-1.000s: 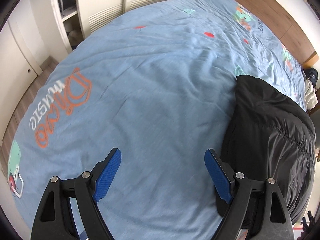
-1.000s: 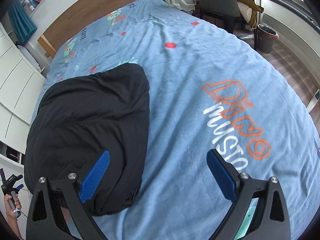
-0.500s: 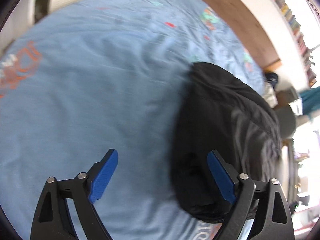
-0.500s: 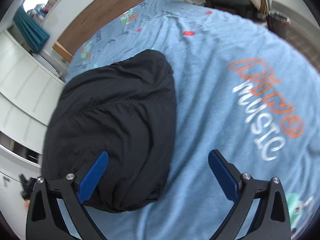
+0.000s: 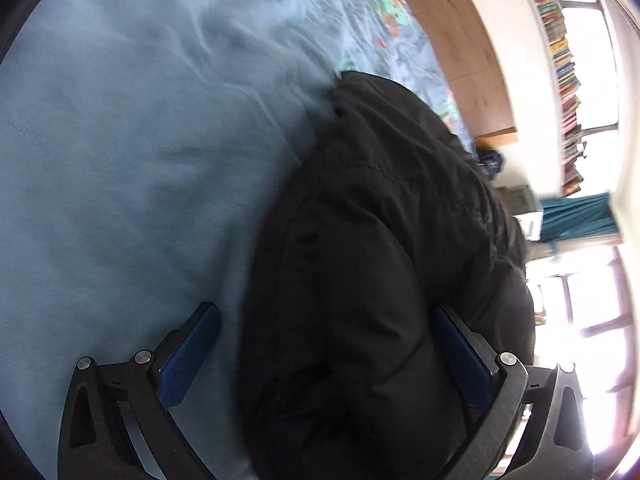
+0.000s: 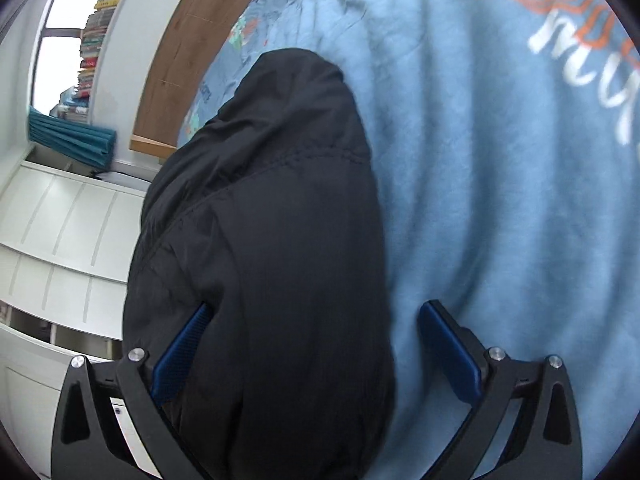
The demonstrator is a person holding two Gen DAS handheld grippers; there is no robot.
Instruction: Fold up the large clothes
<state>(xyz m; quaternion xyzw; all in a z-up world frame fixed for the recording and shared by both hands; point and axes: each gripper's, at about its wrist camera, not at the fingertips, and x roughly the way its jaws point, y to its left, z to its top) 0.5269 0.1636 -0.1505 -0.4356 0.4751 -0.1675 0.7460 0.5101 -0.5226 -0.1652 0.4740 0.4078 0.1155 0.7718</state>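
Observation:
A black padded jacket (image 5: 380, 240) lies bundled on a light blue bedspread (image 5: 120, 160). In the left wrist view my left gripper (image 5: 326, 356) hangs low over the jacket's near end. Its blue pads (image 5: 192, 360) stand wide on either side of the bulk, and the jaws are opening. The right wrist view shows the same jacket (image 6: 272, 200) between the wide pads of my right gripper (image 6: 314, 356). The fabric bulges over its left pad (image 6: 180, 352). The right pad sits over bare bedspread (image 6: 500, 200). Neither gripper presses on the cloth.
A wooden headboard (image 5: 460, 40) ends the bed beyond the jacket. Shelves of books (image 5: 560, 60) and a teal curtain (image 5: 576, 216) stand by a bright window. White wardrobe doors (image 6: 60, 240) run along the bed's side. Orange and white lettering (image 6: 580, 52) marks the bedspread.
Both grippers came down and swung toward the jacket, which moved from the side of each view to between the jaws. The left jaws widened.

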